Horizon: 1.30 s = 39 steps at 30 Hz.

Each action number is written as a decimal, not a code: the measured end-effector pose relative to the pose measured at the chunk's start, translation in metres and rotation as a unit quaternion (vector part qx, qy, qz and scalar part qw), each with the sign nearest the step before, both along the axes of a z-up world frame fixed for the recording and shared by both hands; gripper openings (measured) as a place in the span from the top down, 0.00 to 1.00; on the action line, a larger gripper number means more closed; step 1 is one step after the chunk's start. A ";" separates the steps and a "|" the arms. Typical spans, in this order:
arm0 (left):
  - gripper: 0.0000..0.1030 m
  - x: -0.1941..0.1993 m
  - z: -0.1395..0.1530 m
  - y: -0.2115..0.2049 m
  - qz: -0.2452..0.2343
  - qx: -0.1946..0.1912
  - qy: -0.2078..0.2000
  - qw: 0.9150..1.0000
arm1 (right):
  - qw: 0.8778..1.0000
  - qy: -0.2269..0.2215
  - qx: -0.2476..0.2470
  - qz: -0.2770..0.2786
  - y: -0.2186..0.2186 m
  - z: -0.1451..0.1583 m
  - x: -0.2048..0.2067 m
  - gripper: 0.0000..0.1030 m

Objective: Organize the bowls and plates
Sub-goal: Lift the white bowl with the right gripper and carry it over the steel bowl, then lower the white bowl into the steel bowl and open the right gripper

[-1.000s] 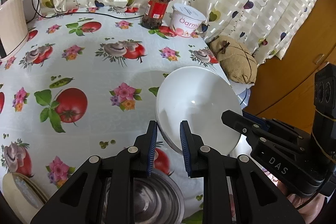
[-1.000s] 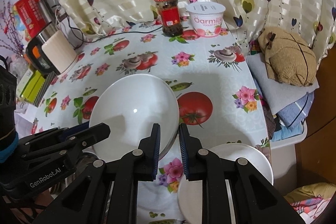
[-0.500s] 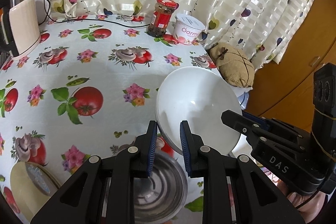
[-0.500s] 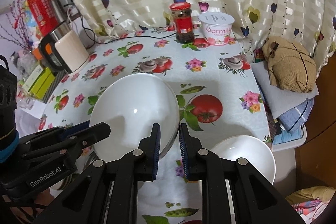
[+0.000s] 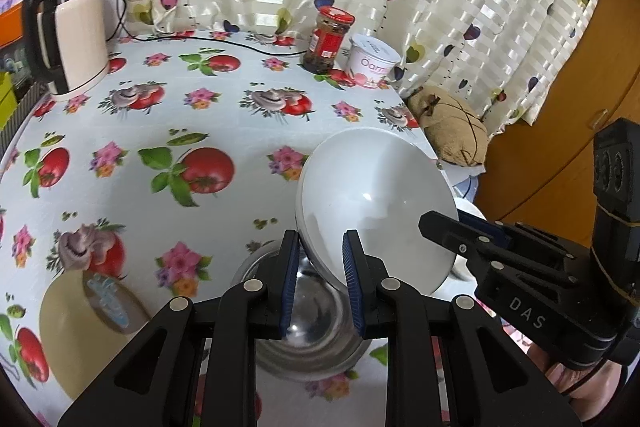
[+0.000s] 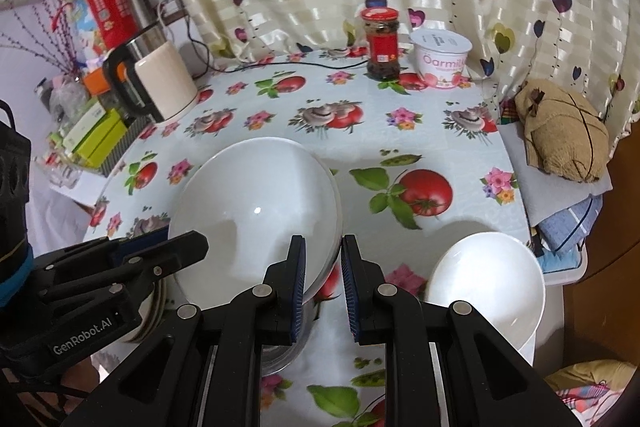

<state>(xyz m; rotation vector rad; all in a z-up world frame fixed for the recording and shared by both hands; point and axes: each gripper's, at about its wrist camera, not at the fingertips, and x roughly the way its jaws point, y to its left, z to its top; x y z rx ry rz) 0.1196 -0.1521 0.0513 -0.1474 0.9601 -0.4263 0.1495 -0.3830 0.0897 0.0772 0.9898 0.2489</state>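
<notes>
Both grippers hold one large white bowl [image 5: 372, 203] by opposite sides of its rim, above the table. My left gripper [image 5: 320, 267] is shut on its near rim; the bowl also shows in the right wrist view [image 6: 256, 219], where my right gripper [image 6: 323, 271] is shut on the other side. A steel bowl [image 5: 304, 339] sits on the table right below the white bowl. A second white bowl [image 6: 486, 279] stands at the table's right front edge. A cream plate [image 5: 80, 323] lies at the front left.
A kettle [image 6: 160, 83] stands at the back left, a red-lidded jar [image 6: 382, 43] and a yoghurt tub [image 6: 442, 59] at the back by the curtain. A brown bundle [image 6: 564, 131] lies on folded cloths right of the table. A wooden cabinet [image 5: 560, 115] is at the right.
Both grippers have lifted and drawn back with the white bowl held between them, so more of the table, the steel bowl and the kettle come into view.
</notes>
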 end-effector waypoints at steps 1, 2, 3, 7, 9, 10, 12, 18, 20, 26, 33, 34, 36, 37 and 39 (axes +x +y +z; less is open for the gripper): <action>0.77 -0.002 0.000 0.003 0.002 0.000 0.000 1.000 | 1.000 0.001 0.000 0.002 0.002 -0.001 -0.002 0.83; 0.77 -0.005 0.000 0.006 0.003 0.001 0.001 1.000 | 1.000 0.003 0.002 0.005 0.005 -0.001 -0.004 0.83; 0.77 -0.007 -0.001 0.008 0.004 0.001 0.001 1.000 | 1.000 0.004 0.002 0.007 0.007 -0.002 -0.006 0.83; 0.77 -0.015 -0.005 0.016 0.008 0.003 0.008 1.000 | 1.000 0.010 0.003 0.015 0.015 -0.004 -0.012 0.83; 0.77 -0.018 -0.008 0.020 0.010 0.004 0.013 1.000 | 1.000 0.014 0.002 0.018 0.018 -0.007 -0.014 0.83; 0.77 -0.019 -0.009 0.020 0.011 0.005 0.015 1.000 | 1.000 0.016 0.003 0.019 0.020 -0.008 -0.016 0.83; 0.77 -0.023 -0.013 0.022 0.012 0.006 0.020 1.000 | 0.999 0.022 0.002 0.023 0.023 -0.012 -0.018 0.83; 0.77 -0.028 -0.028 0.027 0.014 0.008 0.042 0.999 | 0.999 0.037 -0.002 0.031 0.029 -0.022 -0.024 0.83; 0.77 -0.029 -0.033 0.027 0.014 0.010 0.048 0.999 | 0.999 0.044 -0.003 0.033 0.030 -0.026 -0.025 0.83; 0.77 -0.030 -0.043 0.026 0.015 0.016 0.062 0.998 | 0.998 0.061 -0.004 0.035 0.031 -0.040 -0.026 0.83; 0.77 -0.030 -0.051 0.025 0.014 0.019 0.073 0.997 | 0.996 0.074 -0.008 0.038 0.032 -0.049 -0.026 0.82; 0.77 -0.030 -0.052 0.025 0.014 0.019 0.075 0.997 | 0.996 0.075 -0.009 0.039 0.032 -0.050 -0.026 0.82; 0.77 -0.030 -0.054 0.025 0.014 0.020 0.078 0.997 | 0.996 0.077 -0.010 0.041 0.033 -0.052 -0.026 0.82; 0.77 -0.030 -0.055 0.025 0.014 0.020 0.079 0.997 | 0.996 0.078 -0.010 0.041 0.033 -0.052 -0.026 0.82; 0.77 -0.030 -0.056 0.025 0.014 0.022 0.080 0.996 | 0.996 0.081 -0.011 0.042 0.033 -0.054 -0.025 0.82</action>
